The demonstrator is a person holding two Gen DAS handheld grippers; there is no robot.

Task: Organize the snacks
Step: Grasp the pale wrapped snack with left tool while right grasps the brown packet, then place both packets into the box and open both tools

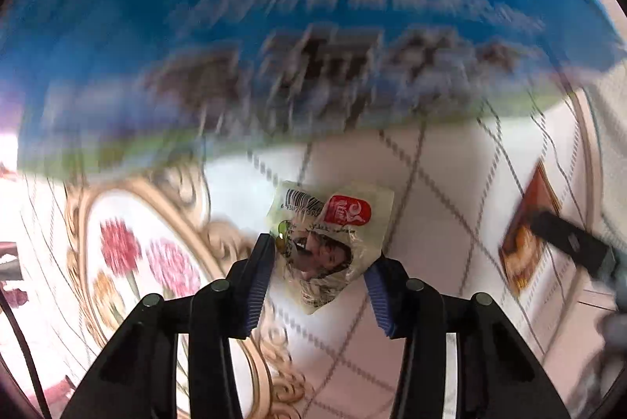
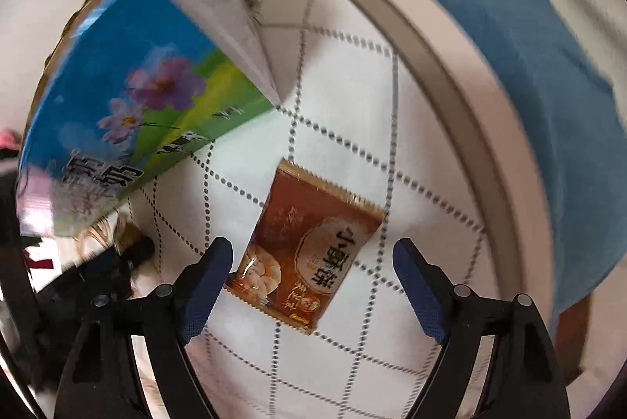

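Note:
In the left wrist view a small crumpled clear snack packet [image 1: 327,242] with a red logo and a barcode sits between the fingers of my left gripper [image 1: 319,256], which is shut on it. A big blue carton [image 1: 298,27] stands just behind. In the right wrist view a brown and orange snack packet [image 2: 305,250] lies flat on the tablecloth. My right gripper [image 2: 313,254] is open with its fingers on either side of the packet's near end. The same brown packet [image 1: 525,235] and a right fingertip [image 1: 572,242] show at the right of the left wrist view.
The tablecloth [image 2: 352,372] is white with a dotted diamond grid and a floral medallion [image 1: 133,262]. The blue and green carton [image 2: 137,105] stands to the left of the right gripper. The table's curved rim [image 2: 443,66] and a person in blue cloth [image 2: 540,66] are on the right.

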